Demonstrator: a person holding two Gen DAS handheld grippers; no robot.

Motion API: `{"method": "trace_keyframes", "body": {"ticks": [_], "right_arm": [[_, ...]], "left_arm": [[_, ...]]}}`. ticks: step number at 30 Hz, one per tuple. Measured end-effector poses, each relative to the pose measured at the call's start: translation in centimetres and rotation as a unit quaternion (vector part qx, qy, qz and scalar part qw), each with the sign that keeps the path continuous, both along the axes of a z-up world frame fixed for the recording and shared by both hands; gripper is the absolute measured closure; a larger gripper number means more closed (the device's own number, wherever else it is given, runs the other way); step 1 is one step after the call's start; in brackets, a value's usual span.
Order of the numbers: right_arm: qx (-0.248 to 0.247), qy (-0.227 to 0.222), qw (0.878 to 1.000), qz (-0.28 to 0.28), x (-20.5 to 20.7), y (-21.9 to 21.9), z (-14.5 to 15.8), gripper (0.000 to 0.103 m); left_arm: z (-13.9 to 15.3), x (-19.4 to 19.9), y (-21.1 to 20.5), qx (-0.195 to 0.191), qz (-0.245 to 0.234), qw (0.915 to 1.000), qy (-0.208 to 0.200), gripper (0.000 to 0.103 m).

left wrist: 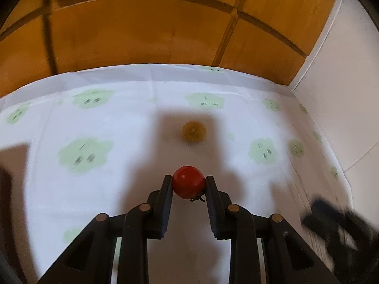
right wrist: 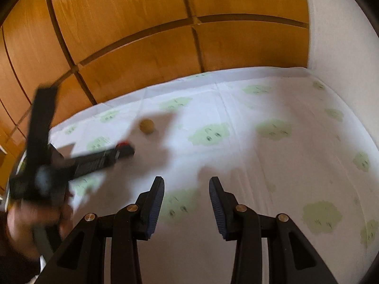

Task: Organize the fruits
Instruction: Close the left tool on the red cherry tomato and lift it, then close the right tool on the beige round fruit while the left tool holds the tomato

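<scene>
My left gripper [left wrist: 188, 184] pinches a red tomato [left wrist: 188, 181] over the cloth-covered surface [left wrist: 132, 127], jaws angled downward. A blurred yellowish fruit [left wrist: 194, 131] lies beyond. My right gripper [right wrist: 186, 190] hovers, jaws spread, empty.

The left wrist view looks down along its gripper [left wrist: 188, 182], close over the cloth [left wrist: 118, 123], toward the wood panels [left wrist: 142, 30]. The right wrist view does likewise from further right. Both share the yellow fruit [left wrist: 193, 131] and the cloth's far edge.
</scene>
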State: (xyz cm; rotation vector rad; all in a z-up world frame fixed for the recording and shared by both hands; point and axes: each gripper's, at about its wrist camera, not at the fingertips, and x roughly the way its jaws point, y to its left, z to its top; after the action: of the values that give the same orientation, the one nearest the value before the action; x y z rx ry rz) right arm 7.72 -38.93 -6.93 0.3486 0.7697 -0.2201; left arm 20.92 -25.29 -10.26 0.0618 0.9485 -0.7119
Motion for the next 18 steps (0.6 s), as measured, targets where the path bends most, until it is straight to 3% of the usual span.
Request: {"method": "trace_keyframes", "body": {"ticks": [10, 18], "right_arm": [[0.004, 0.002, 0.996, 0.087, 9.9, 2.0, -0.3, 0.063], [-0.031, 0.040, 0.995, 0.090, 14.3, 2.7, -1.7, 0.063]], "left_arm": [[-0.1, -6.3, 6.6, 0.020, 0.013, 0.9992, -0.033, 0.076], [0.1, -7.7, 8.1, 0.012, 0.012, 0.9992, -0.036, 0.076]]}}
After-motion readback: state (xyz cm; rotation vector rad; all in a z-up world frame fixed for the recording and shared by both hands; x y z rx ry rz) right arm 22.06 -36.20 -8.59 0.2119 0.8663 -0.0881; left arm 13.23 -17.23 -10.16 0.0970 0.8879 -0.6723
